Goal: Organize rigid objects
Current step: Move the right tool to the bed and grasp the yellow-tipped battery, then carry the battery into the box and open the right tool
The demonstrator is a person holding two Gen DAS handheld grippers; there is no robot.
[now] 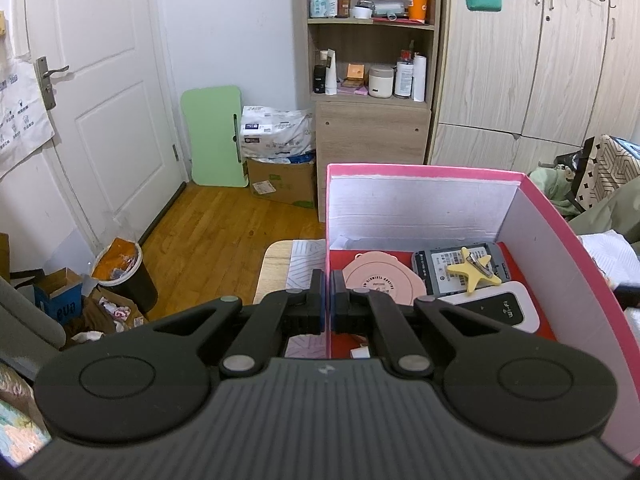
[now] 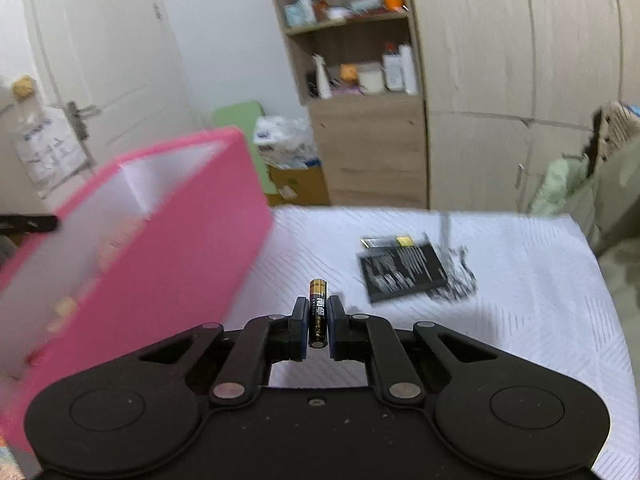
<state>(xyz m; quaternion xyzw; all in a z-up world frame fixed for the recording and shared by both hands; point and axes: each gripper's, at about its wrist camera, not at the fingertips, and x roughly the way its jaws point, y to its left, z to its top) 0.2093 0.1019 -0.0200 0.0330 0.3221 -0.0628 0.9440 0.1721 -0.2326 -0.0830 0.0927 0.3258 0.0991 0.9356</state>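
Observation:
My left gripper (image 1: 328, 300) is shut on the left wall of the pink box (image 1: 560, 232), one finger inside and one outside. Inside the box lie a pink round lid (image 1: 380, 280), a grey device (image 1: 452, 268), a yellow star clip (image 1: 474, 274) and a white wifi unit (image 1: 500, 308). My right gripper (image 2: 319, 312) is shut on a black and gold battery (image 2: 317, 304), held upright above the white cloth, to the right of the pink box (image 2: 180, 240). The right wrist view is blurred by motion.
A black screwdriver-bit case (image 2: 404, 272) and a tangle of small metal parts (image 2: 460, 276) lie on the white cloth (image 2: 520, 280) ahead on the right. Shelves (image 1: 372, 60), a wardrobe (image 1: 520, 60), a door (image 1: 100, 100) and a bin (image 1: 124, 272) stand around the table.

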